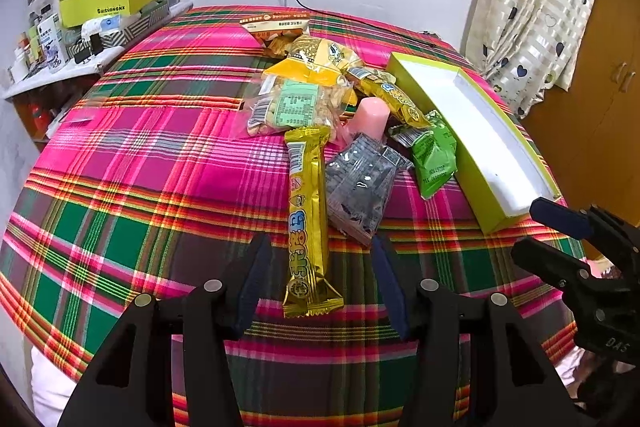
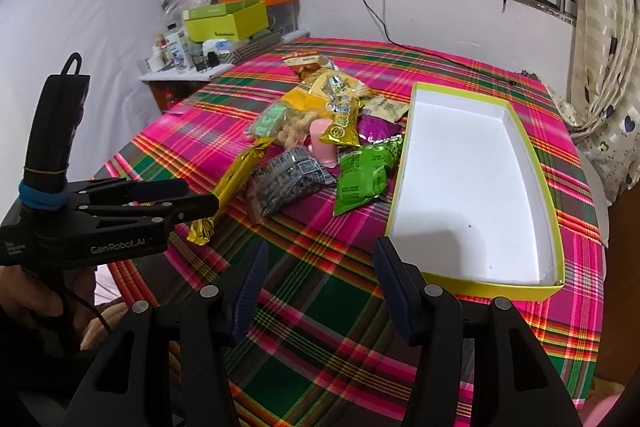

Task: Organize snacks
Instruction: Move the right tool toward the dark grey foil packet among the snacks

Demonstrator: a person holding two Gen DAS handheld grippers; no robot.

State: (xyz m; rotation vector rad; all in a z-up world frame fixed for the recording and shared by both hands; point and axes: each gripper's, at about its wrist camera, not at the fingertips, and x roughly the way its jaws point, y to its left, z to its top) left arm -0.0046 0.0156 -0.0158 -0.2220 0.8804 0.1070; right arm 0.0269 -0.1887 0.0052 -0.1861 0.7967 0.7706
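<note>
Because the yellow-green box (image 2: 476, 187) is stiff card with a bare white floor, it likely needs no handling; it lies open at the right of the plaid cloth (image 1: 160, 167), just beside the snack pile. The long gold bar (image 1: 306, 223), nearest the left gripper (image 1: 320, 267), looks light and crinkly, probably slippery, so a pinch across its middle seems best. The grey packet (image 1: 360, 187) and green pouch (image 1: 434, 157) appear soft. Both the left tongs and the right gripper (image 2: 320, 275) stand apart, holding nothing.

Both grippers, left gripper (image 1: 318, 283) and right gripper (image 2: 320, 287), hover with fingers apart.
</note>
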